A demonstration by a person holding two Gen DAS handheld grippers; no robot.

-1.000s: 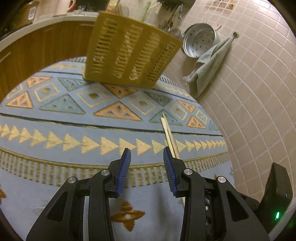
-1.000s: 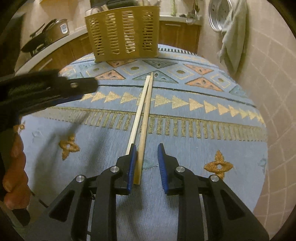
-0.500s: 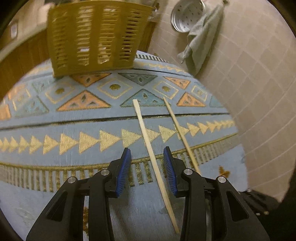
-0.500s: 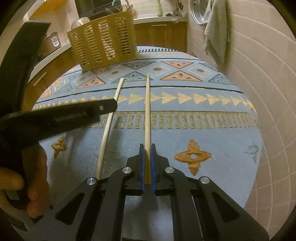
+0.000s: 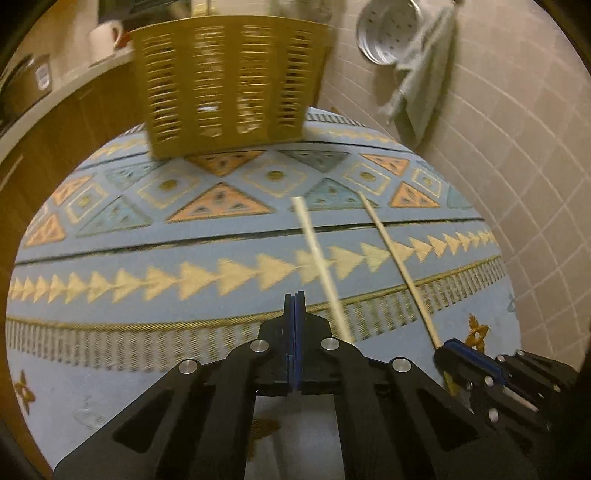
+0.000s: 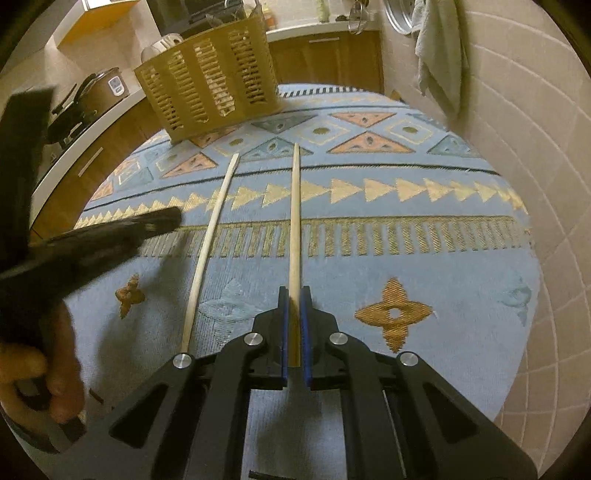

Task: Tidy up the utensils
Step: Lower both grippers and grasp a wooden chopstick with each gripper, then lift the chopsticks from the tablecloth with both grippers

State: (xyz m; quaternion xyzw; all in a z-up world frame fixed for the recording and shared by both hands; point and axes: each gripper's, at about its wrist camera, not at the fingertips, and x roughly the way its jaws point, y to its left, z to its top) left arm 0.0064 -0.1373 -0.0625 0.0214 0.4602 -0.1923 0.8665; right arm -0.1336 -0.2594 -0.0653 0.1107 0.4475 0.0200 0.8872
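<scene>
Two wooden chopsticks lie across a blue patterned cloth. My right gripper (image 6: 294,295) is shut on the near end of one chopstick (image 6: 294,221), which points away toward a yellow slotted basket (image 6: 210,88). The other chopstick (image 6: 210,236) lies loose to its left. In the left wrist view my left gripper (image 5: 294,295) is shut with nothing between its pads, just left of the loose chopstick (image 5: 319,266). The held chopstick (image 5: 399,269) and the right gripper (image 5: 465,360) show at the right there. The basket (image 5: 229,85) stands at the far edge.
A tiled wall (image 6: 524,147) runs close along the right of the round table. A grey towel (image 5: 413,96) and a metal steamer tray (image 5: 388,33) hang on it. A counter with a rice cooker (image 6: 107,88) lies at the far left.
My left gripper has shut empty and shifted left of the loose chopstick. My right gripper keeps its hold on its chopstick and has lifted slightly.
</scene>
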